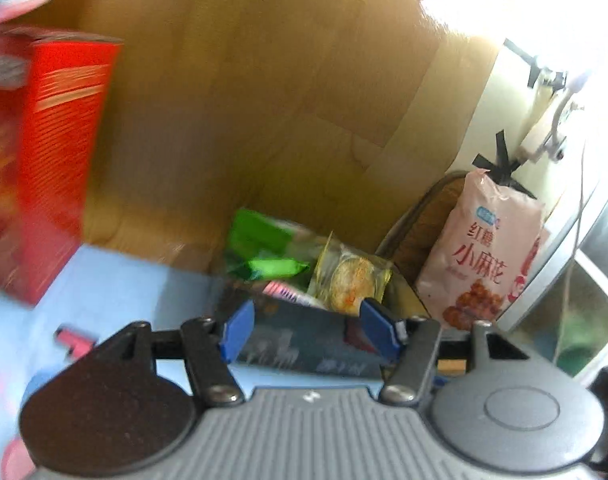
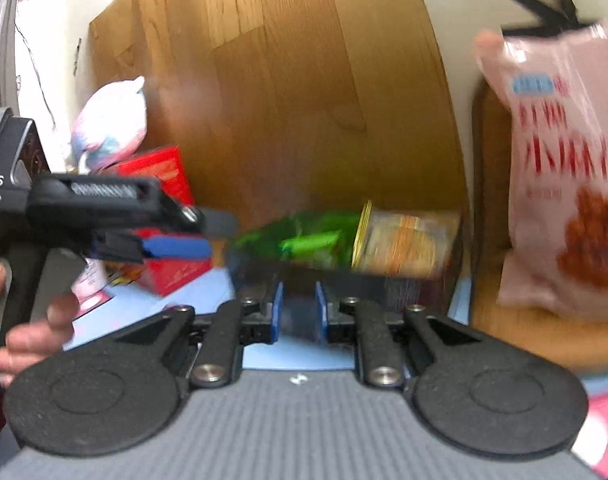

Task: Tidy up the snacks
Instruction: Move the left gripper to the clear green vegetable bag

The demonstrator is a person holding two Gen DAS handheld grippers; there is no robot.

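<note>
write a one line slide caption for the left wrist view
Open left tool facing a dark bin of snack packets, pink bag at right, red box at left.

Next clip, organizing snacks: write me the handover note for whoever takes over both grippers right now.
Left gripper: open, empty.
Right gripper: jaws narrowly apart, nothing between them.
Dark bin by the wood panel already holds the green packet and the yellow packet.
Pink bag stands upright to its right, red box to its left, both outside the bin.
Left: probably these two.
</note>
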